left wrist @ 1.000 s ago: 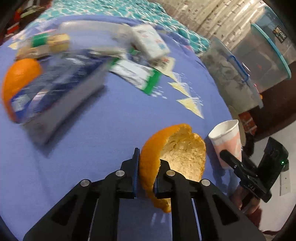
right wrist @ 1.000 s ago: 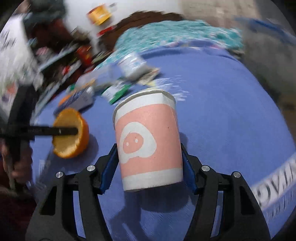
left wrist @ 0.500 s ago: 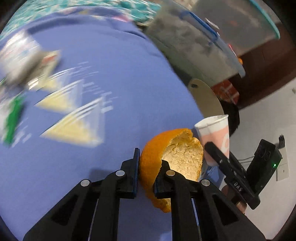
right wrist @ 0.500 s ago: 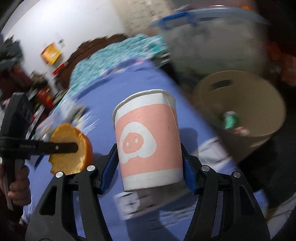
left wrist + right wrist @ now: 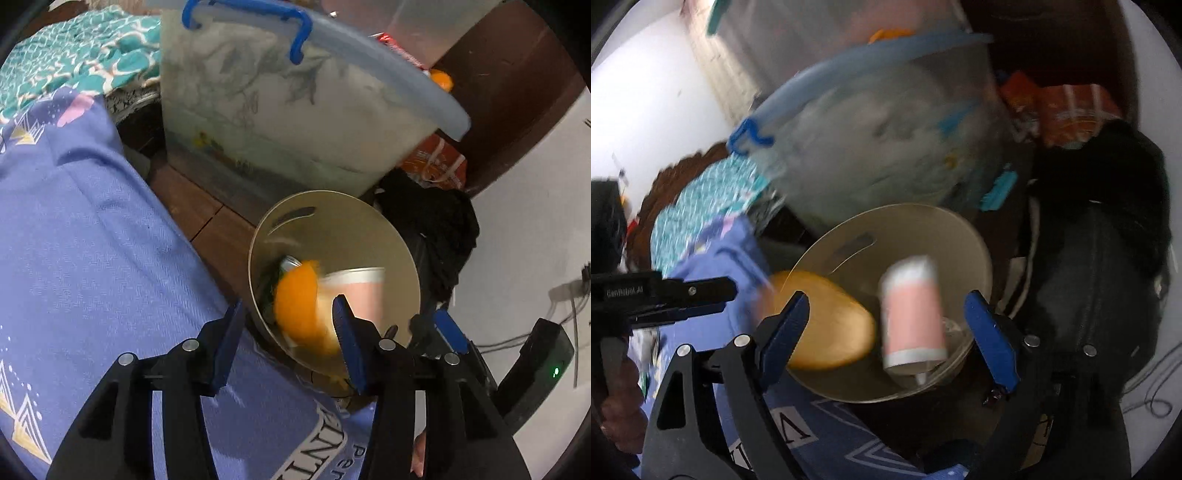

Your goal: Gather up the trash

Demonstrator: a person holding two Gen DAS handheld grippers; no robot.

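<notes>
A beige trash bin (image 5: 351, 229) (image 5: 960, 236) stands on the floor beside the blue-sheeted bed. My left gripper (image 5: 288, 339) is open above the bin's near rim. The orange peel (image 5: 299, 302) (image 5: 827, 321) is loose and blurred, falling into the bin. My right gripper (image 5: 886, 325) is open over the bin. The pink paper cup (image 5: 912, 314) (image 5: 358, 291) is loose and blurred, dropping into the bin. A can (image 5: 290, 263) lies inside the bin. The left gripper's finger (image 5: 701, 291) shows at the left of the right wrist view.
A large translucent storage box (image 5: 277, 110) (image 5: 886, 140) with a blue lid stands behind the bin. A black bag (image 5: 436, 229) (image 5: 1100, 258) lies right of the bin. The blue bed sheet (image 5: 92, 240) fills the left. A teal patterned blanket (image 5: 74, 55) lies farther back.
Both grippers swung from the bed to above the bin and opened. The orange peel and the pink cup have left the jaws and are falling into the bin.
</notes>
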